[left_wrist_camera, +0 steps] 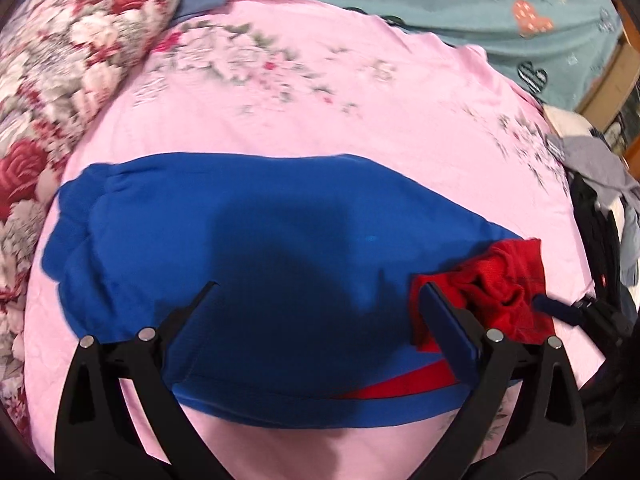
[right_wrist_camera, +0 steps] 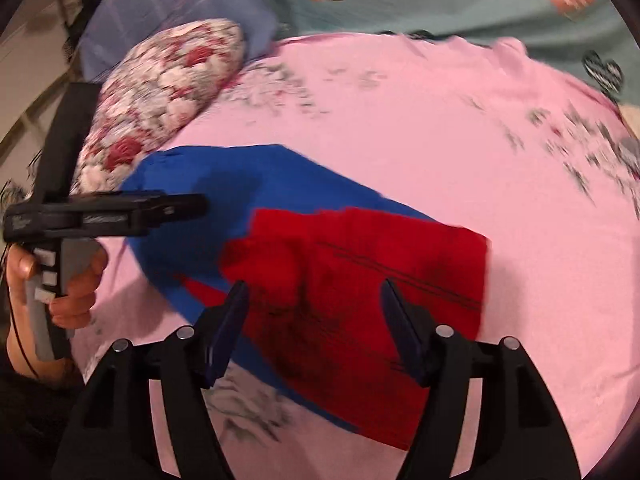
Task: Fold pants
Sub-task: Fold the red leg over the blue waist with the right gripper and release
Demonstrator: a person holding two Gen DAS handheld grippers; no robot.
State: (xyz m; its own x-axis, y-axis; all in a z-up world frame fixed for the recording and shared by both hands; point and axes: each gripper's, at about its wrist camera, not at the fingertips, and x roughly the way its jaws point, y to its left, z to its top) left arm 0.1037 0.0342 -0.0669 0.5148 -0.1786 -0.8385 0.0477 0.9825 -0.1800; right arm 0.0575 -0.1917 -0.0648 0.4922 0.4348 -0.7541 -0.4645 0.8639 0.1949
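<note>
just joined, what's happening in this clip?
A person with a handheld gripper in each hand is folding blue-and-red pants on a pink floral sheet. The pants lie folded into a compact bundle. Both the left gripper and right gripper are open above it, holding nothing.

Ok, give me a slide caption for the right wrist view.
Open right gripper above folded blue-and-red pants on a pink sheet, left gripper alongside.

Pink floral sheet (left_wrist_camera: 320, 120) carries blue-red pants (left_wrist_camera: 260, 220) (folded) and pillow (left_wrist_camera: 72, 60).
</note>
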